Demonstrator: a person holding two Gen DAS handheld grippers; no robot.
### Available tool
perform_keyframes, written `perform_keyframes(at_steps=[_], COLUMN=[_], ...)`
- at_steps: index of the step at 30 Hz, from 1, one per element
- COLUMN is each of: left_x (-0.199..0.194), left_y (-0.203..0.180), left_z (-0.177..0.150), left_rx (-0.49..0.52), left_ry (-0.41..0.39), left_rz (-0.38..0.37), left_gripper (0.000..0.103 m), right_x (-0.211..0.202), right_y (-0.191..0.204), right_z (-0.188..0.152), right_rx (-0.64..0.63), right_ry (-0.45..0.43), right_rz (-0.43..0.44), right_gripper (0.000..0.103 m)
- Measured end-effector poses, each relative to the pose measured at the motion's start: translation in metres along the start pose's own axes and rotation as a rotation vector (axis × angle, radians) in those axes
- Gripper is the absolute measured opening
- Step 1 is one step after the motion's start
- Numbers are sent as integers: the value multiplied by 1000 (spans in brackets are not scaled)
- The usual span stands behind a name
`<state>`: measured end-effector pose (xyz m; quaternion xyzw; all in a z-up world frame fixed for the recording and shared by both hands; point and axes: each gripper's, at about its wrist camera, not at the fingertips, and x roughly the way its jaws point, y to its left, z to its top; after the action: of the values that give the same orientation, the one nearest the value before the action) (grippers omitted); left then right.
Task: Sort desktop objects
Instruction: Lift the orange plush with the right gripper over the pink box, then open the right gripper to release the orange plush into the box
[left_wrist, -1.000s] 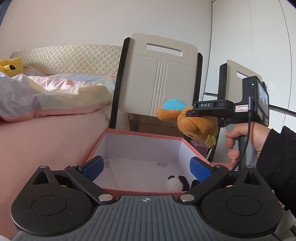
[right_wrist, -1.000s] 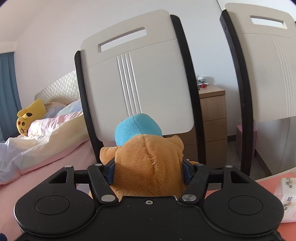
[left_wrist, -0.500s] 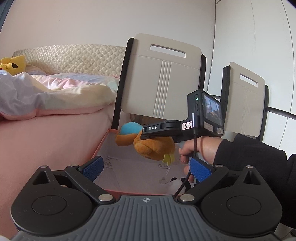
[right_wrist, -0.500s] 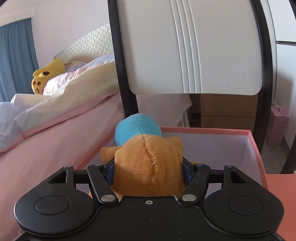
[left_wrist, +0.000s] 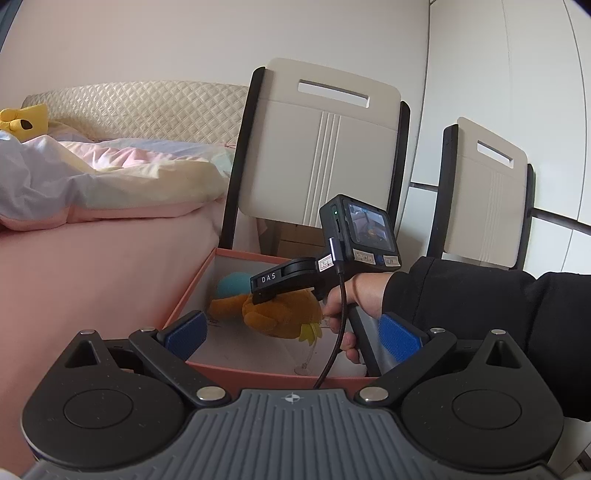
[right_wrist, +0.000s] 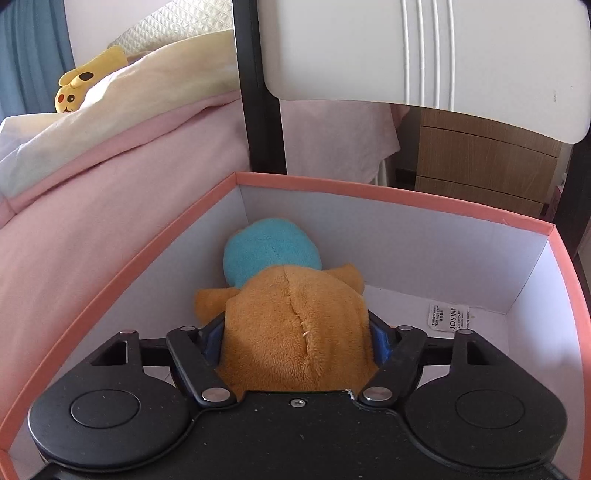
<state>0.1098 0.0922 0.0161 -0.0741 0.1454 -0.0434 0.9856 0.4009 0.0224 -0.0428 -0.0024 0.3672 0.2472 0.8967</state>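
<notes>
An orange plush toy (right_wrist: 295, 332) with a blue cap sits low inside the pink-rimmed box (right_wrist: 388, 194), white within. My right gripper (right_wrist: 295, 338) is shut on the plush, its blue pads pressed into both sides. In the left wrist view the same plush (left_wrist: 273, 314) lies in the box (left_wrist: 192, 288) under the right gripper's black body, held by a hand in a dark sleeve. My left gripper (left_wrist: 291, 334) hovers open at the box's near rim, with nothing between its blue pads.
A small clear suction cup (left_wrist: 304, 367) and a desiccant packet (right_wrist: 450, 317) lie on the box floor. Two white chairs (left_wrist: 321, 147) stand behind the box. A pink bed (left_wrist: 92, 266) with a yellow plush (right_wrist: 79, 88) lies left; a wooden drawer unit (right_wrist: 487, 162) stands behind.
The right gripper has come down from above the box to inside it, carrying the orange plush to the left rear corner. The left gripper has stayed open at the near rim.
</notes>
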Motion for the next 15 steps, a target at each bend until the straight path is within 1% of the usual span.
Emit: perform_keyframes(at_steps=[2,5,7,9,10,15], left_x=[-1,-3,-4,-5,-5,-5], left_y=[-1,-2,-2,-3,-4,-8], left_z=[0,0,-1,-2,-3,-7], left_rx=[2,5,-6,-19,-17,6], left_ry=[-2,-8,-10,-4,-2,4], left_rz=[-5,-14,-34,-63,-64,-59], left_gripper=[101,101,101,101,101,101], right_x=[-6,-19,-31,-45,-52,-101], right_y=[-4,-9,-12,-14,-14,-21], right_z=[0,2,3,5,7,3], right_rx=[3,0,12,17,16,34], right_ry=[1,-7,-26,-53,-70,-171], right_rz=[3,8,16,15,15,14], right_gripper=[84,89,89,90,90,100])
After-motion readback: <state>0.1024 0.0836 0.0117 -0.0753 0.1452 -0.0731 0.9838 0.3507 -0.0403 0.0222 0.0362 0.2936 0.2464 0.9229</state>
